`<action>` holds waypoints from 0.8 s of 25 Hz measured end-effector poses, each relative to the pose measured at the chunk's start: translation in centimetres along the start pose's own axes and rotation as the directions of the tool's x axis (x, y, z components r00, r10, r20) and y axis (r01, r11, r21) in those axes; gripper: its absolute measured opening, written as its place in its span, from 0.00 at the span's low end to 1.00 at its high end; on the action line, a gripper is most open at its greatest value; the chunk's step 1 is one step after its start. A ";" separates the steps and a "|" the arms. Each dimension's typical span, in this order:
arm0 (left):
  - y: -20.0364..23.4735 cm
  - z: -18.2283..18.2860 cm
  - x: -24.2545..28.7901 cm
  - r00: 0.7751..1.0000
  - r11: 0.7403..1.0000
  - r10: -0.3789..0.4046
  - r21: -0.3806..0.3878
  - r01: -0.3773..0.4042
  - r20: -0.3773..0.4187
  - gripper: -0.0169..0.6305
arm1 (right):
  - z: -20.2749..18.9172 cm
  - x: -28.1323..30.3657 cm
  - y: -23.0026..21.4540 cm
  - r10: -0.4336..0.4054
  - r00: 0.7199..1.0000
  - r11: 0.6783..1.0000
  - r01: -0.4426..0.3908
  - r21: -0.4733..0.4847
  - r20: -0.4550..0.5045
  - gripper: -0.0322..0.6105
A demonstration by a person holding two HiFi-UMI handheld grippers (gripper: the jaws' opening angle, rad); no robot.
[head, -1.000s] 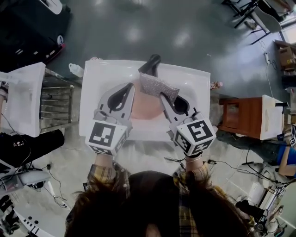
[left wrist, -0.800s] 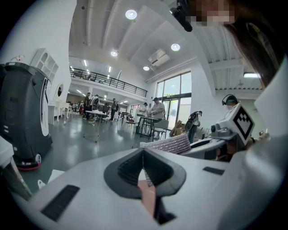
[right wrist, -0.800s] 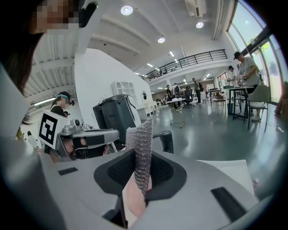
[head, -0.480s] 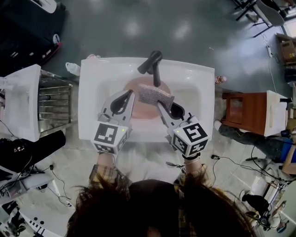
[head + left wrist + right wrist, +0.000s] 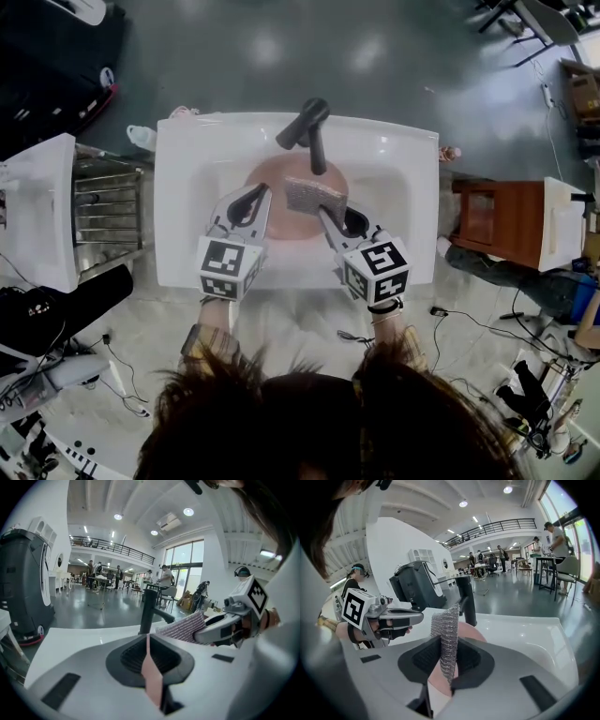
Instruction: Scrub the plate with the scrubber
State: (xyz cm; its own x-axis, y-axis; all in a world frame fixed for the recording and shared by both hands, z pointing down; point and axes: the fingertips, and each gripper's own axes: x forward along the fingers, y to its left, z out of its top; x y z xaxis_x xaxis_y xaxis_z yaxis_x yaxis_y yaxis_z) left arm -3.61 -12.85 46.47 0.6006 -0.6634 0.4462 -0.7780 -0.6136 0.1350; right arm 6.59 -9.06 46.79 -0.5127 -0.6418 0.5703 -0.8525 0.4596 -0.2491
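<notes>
A pink plate (image 5: pixel 279 208) stands in the basin of the white sink (image 5: pixel 187 187). My left gripper (image 5: pixel 260 191) is shut on the plate's left rim, and the rim shows as a thin pink edge (image 5: pixel 153 679) between its jaws (image 5: pixel 149 645). The right gripper (image 5: pixel 324 212) is shut on a silver mesh scrubber (image 5: pixel 314 195), which lies against the plate's face just below the faucet. In the right gripper view the scrubber (image 5: pixel 446 632) rises upright from the jaws (image 5: pixel 447 660), the plate (image 5: pixel 469 632) behind it and the left gripper (image 5: pixel 415 617) to its left. The scrubber (image 5: pixel 183 628) also shows in the left gripper view.
A black faucet (image 5: pixel 309 129) stands at the sink's far edge, right above the plate. A metal rack (image 5: pixel 108 211) and another white sink (image 5: pixel 37 211) lie to the left. A brown cabinet (image 5: pixel 487 220) stands to the right. Cables lie on the floor.
The right gripper has drawn the scrubber back from the plate's far edge by the faucet toward the plate's middle. The left gripper keeps its hold on the rim.
</notes>
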 end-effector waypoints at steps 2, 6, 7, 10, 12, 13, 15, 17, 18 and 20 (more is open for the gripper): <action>0.1 -0.9 0.6 1.000 1.000 -0.002 0.007 0.002 -0.025 0.05 | -0.9 0.6 -0.7 -0.010 1.000 1.000 0.010 0.004 -0.022 0.19; 0.5 -2.2 1.5 0.999 1.000 -0.001 0.018 0.002 -0.053 0.05 | -2.5 1.5 -1.8 -0.022 0.998 1.000 0.022 0.008 -0.064 0.19; 0.7 -2.6 1.7 0.998 1.000 0.000 0.020 0.001 -0.062 0.05 | -2.8 1.8 -2.0 -0.025 0.997 1.000 0.025 0.008 -0.073 0.19; 1.6 -3.9 1.9 0.996 0.999 0.016 0.032 -0.014 -0.084 0.05 | -3.6 2.4 -2.6 -0.031 0.995 0.999 0.032 0.007 -0.094 0.19; 2.4 -4.5 2.1 0.995 0.999 0.031 0.034 -0.028 -0.094 0.05 | -4.0 2.8 -2.9 -0.032 0.994 0.999 0.033 0.006 -0.104 0.19; 2.8 -4.7 2.2 0.994 0.999 0.038 0.035 -0.034 -0.098 0.05 | -4.2 3.0 -3.0 -0.034 0.993 0.999 0.034 0.003 -0.110 0.19; 3.6 -5.3 2.5 0.993 0.998 0.050 0.041 -0.046 -0.109 0.06 | -4.6 3.3 -3.2 -0.040 0.992 0.999 0.039 -0.006 -0.122 0.19; 4.3 -5.9 2.9 0.990 0.998 0.058 0.045 -0.053 -0.130 0.14 | -4.7 3.6 -3.5 -0.053 0.990 0.999 0.051 -0.018 -0.130 0.19; 4.7 -6.3 3.1 0.988 0.998 0.061 0.043 -0.055 -0.145 0.17 | -4.8 3.7 -3.7 -0.061 0.989 0.998 0.058 -0.025 -0.134 0.19; 5.3 -7.1 3.4 0.983 0.998 0.060 0.034 -0.055 -0.171 0.18 | -4.8 4.0 -3.9 -0.073 0.987 0.997 0.068 -0.038 -0.141 0.19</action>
State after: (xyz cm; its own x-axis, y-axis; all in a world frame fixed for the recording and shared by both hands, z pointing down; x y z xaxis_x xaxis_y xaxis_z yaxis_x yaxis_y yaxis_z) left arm -6.98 -15.32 55.03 0.5123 -0.6165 0.5979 -0.8034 -0.5900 0.0799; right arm 8.39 -10.49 53.85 -0.4295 -0.5808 0.6915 -0.8811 0.4375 -0.1797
